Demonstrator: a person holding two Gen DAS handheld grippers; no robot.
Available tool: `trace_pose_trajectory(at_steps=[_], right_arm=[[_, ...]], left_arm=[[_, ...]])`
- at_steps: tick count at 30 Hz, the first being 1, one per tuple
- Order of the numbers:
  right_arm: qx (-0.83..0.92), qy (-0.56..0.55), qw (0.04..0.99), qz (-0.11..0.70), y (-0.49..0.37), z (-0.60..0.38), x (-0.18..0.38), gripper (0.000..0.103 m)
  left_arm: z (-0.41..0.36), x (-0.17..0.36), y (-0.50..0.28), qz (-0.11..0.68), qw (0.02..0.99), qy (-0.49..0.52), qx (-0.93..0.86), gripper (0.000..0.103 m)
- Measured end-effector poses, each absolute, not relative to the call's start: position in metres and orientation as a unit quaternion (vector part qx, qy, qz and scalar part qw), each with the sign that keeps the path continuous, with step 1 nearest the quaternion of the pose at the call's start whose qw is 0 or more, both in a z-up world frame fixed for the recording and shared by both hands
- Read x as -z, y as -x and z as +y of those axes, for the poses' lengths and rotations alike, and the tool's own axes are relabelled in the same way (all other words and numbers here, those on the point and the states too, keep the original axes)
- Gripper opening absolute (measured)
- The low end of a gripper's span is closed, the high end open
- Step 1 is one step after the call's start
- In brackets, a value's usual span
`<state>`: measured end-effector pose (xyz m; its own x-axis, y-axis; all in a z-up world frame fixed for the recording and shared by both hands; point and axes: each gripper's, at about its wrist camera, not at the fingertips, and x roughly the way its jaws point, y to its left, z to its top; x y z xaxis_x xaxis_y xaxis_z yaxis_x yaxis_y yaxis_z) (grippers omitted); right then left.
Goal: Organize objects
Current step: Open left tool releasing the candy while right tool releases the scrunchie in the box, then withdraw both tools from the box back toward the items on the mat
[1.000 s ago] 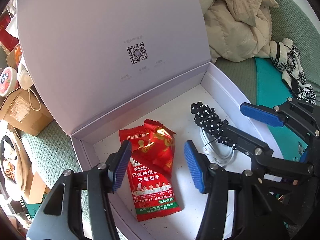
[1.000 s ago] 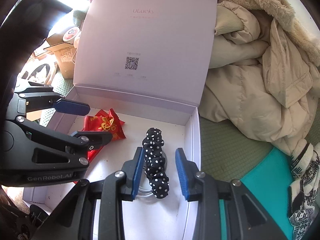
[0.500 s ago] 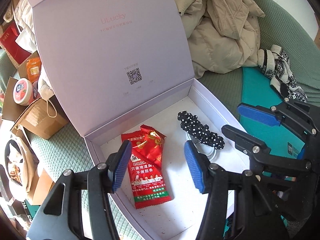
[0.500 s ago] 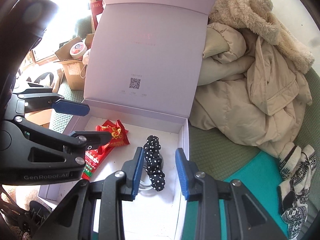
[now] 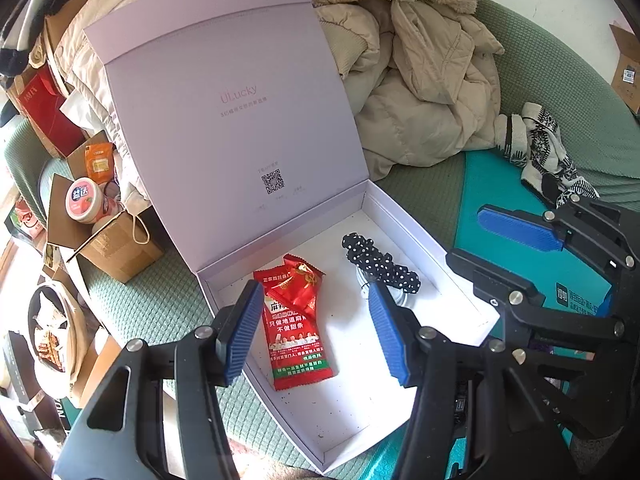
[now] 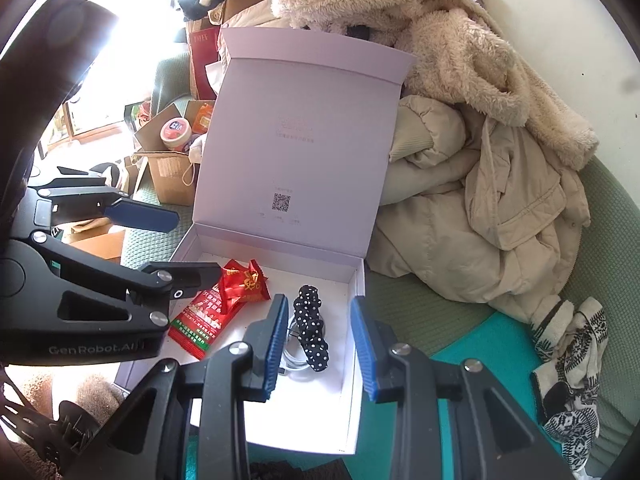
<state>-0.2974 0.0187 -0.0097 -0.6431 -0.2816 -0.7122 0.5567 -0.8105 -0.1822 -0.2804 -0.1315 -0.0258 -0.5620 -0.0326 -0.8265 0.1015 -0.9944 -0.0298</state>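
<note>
Both grippers, left (image 5: 316, 328) and right (image 6: 320, 340), hover with jaws spread and empty. In the open box (image 5: 404, 228), the snack packet (image 5: 296, 332) lies apart from the dotted scrunchie (image 6: 312, 332), bare floor nearer the front edge.

A box (image 5: 404, 236) sits on a couch (image 5: 160, 304) with its lid (image 5: 224, 128) standing up at the back. Inside, a snack packet (image 5: 298, 332) lies to the left and a hair scrunchie (image 5: 380, 266) to the right, resting on a coiled cable (image 6: 294, 360). Coats (image 6: 492, 184) are heaped behind and right of the box, and a cardboard carton (image 5: 116, 248) stands to its left.
</note>
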Motion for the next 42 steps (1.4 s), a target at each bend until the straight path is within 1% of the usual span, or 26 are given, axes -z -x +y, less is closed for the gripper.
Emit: trace_pose_trajectory(at_steps=[10,20,33,42], right_arm=[[0.893,-0.335,0.232,0.19,0.265,0.033,-0.01,0.032],[0.897,-0.334,0.227,0.18,0.234,0.049,-0.015,0.032],[0.897,-0.346,0.219,0.17,0.191,0.07,-0.008,0.033],[0.893,-0.367,0.208,0.159,0.165,0.085,0.008,0.033]], left_arm=[[-0.116,-0.006,0.24,0.026,0.039,-0.446,0.894,0.053],[-0.093,-0.017,0.2,0.025,0.032,-0.443,0.896,0.053],[-0.061,-0.01,0.158,0.025,0.021,-0.448,0.893,0.053],[-0.037,0.003,0.131,0.023,0.005,-0.453,0.891,0.053]])
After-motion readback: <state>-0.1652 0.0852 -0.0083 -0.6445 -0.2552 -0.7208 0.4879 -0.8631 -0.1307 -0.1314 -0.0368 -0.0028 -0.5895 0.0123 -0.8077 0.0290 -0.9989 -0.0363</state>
